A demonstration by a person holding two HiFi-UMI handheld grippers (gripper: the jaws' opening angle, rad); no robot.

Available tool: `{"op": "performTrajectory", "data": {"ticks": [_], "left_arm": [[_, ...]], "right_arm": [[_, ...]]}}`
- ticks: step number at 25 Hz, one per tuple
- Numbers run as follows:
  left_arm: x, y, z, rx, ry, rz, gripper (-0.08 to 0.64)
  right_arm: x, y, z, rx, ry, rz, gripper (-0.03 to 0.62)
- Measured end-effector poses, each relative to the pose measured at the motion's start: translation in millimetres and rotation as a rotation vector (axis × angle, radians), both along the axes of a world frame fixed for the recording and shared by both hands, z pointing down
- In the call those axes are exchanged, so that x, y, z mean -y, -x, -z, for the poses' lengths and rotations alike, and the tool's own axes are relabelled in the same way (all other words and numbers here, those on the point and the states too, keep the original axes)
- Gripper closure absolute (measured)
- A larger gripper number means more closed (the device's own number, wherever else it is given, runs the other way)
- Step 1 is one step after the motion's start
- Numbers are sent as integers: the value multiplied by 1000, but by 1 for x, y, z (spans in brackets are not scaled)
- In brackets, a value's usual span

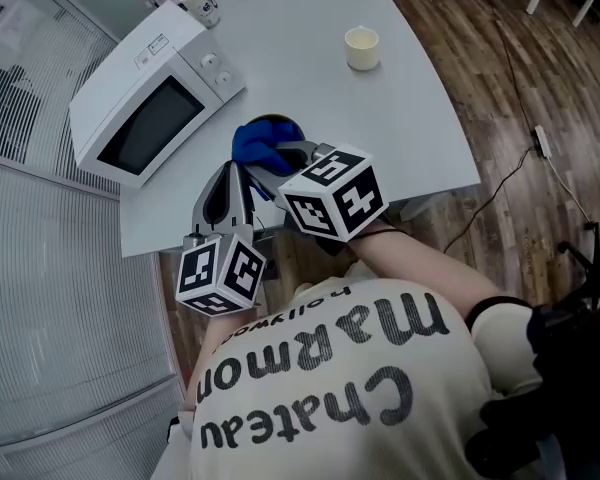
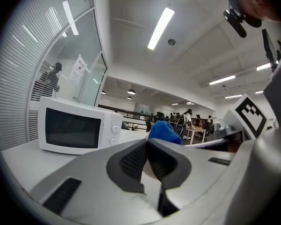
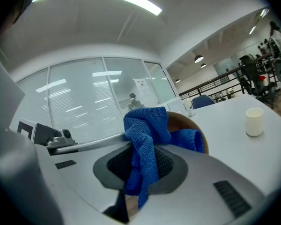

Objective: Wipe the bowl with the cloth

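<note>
The bowl (image 1: 278, 123) sits over the near part of the surface (image 1: 400, 118), in front of the microwave (image 1: 155, 93), and the head view does not show whether it rests there or is lifted clear. The blue cloth (image 1: 260, 148) is bunched against and over its rim. In the right gripper view, the bowl's tan inner wall (image 3: 193, 125) curves up behind the folds.

The task looks under way rather than finished, since cloth and bowl are together with both tools engaged. How much of the inside has been rubbed cannot be told, and no dirt or wet patch is visible to judge by. The wiping itself and setting the things down seem to remain.

The right tongs (image 3: 140, 165) are clamped on the cloth (image 3: 145, 125), which hangs down between the pads, and the bowl lies just beyond their tips. The left tongs (image 2: 147, 161) are nearly closed on a thin pale sliver, most likely the bowl's rim. The cloth (image 2: 165, 130) shows just past them.
</note>
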State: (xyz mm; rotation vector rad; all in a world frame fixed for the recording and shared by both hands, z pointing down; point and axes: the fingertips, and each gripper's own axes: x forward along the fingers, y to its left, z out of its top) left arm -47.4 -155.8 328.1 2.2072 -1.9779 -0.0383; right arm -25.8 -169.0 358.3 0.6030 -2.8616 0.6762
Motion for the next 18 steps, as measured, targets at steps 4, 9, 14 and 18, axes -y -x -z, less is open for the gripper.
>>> {"op": "performTrajectory", "data": {"ticks": [4,9,14,18], "left_arm": [[-2,0,2,13,-4,7,555],[-4,3,1,19,-10,19,555],[-4,7,3,19,-17,36,555],[-3,8,3,16,-21,42,555]], "right_arm": [[-1,-1,-5,-21,10,-1,529],[0,-2,-13,-59,4,-8,529],[6,-8,-18,-94,-19,-26,529],[14,-12,-20,-117,-39,-41,529]]}}
